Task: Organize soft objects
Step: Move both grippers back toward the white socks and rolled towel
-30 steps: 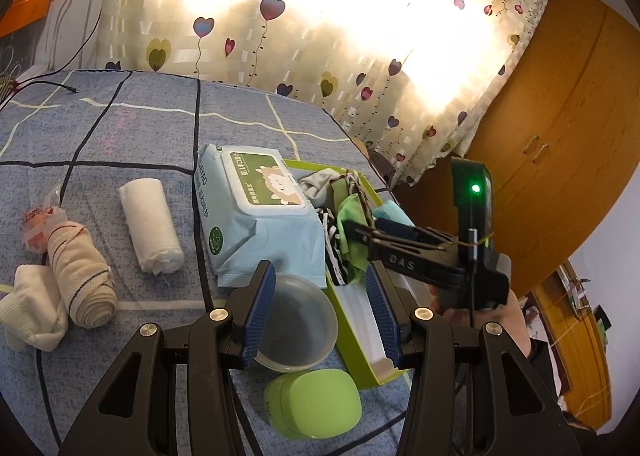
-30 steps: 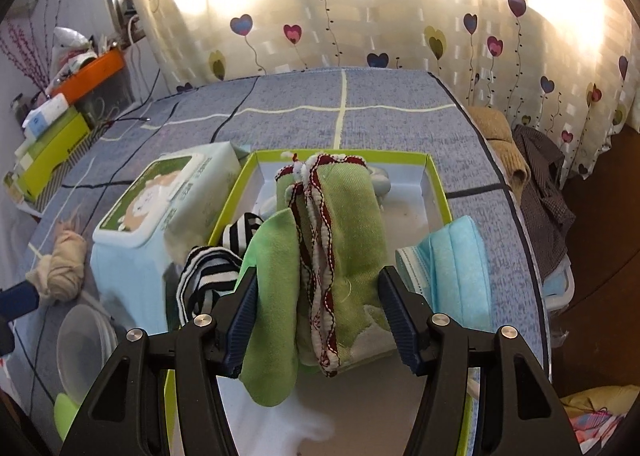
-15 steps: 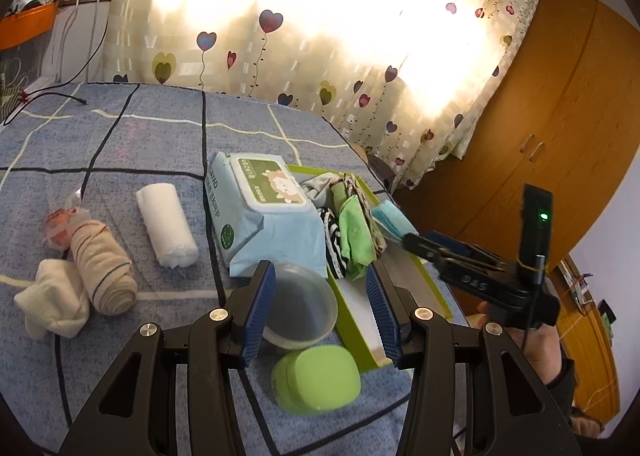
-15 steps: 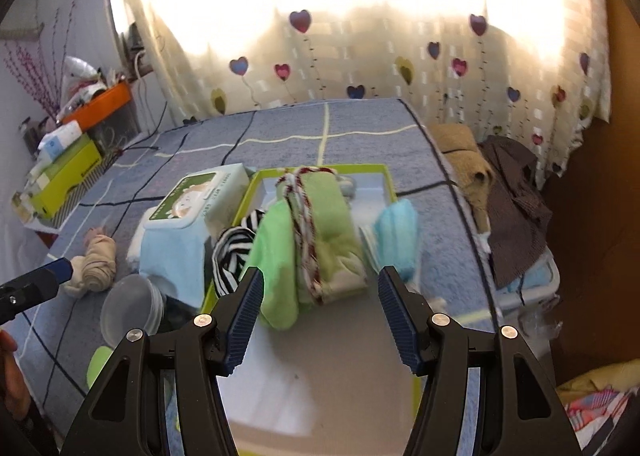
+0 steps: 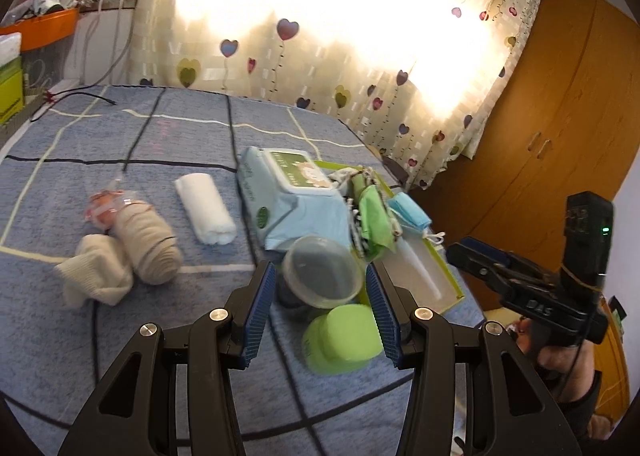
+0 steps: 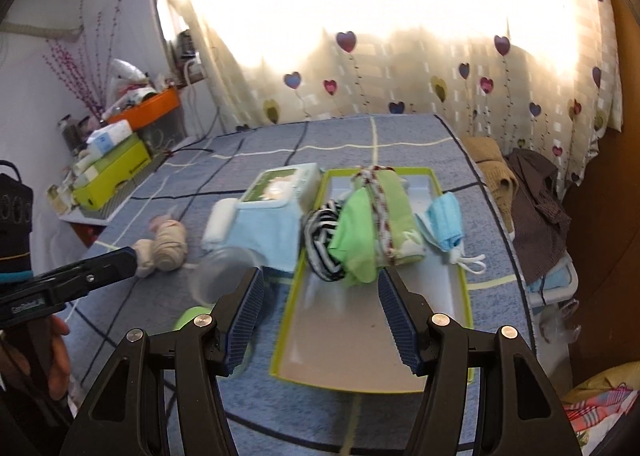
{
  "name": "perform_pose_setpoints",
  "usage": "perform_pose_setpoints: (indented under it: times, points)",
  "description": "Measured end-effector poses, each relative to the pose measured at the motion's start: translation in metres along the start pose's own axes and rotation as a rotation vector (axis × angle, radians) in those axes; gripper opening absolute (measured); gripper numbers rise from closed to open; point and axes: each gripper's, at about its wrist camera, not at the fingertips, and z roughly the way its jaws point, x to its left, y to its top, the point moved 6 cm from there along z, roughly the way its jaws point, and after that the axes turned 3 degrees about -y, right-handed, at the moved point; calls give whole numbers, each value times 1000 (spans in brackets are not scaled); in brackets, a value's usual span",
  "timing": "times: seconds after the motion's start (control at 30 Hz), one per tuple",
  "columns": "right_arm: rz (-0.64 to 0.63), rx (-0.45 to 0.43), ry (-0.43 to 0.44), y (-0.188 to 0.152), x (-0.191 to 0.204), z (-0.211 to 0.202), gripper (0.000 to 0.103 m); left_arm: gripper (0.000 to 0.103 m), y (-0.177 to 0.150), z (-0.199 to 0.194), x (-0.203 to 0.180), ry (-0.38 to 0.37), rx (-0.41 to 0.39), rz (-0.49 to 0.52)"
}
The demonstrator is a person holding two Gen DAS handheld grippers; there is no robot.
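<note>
Both tools, left tool (image 5: 320,312) and right tool (image 6: 320,320), stand with jaws apart and nothing between them, above the near edge of the blue bed (image 5: 120,356). The green tray (image 6: 456,288) holds a striped sock (image 6: 320,244), green cloths (image 6: 360,240) and a blue mask (image 6: 444,224) at its far end. Left of the wipes pack (image 5: 296,200) lie a white roll (image 5: 206,208) and beige socks (image 5: 148,240); nearer, a clear bowl (image 5: 320,276) touches a green cup (image 5: 344,340).

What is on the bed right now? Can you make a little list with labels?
surface: blue checked blanket
box: green-rimmed tray
in tray: striped cloth, green cloths, blue mask
beside tray: wipes pack
outside tray: white rolled towel, beige rolled socks
left gripper: open, empty
right gripper: open, empty
</note>
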Motion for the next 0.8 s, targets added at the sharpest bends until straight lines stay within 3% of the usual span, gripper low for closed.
perform_pose_setpoints:
  times: [0.27, 0.8]
  points:
    - [-82, -9, 76, 0, 50, -6, 60, 48, -9, -21, 33, 81, -8, -55]
    - [-177, -2, 140, 19, 103, 6, 60, 48, -3, -36, 99, 218, -36, -171]
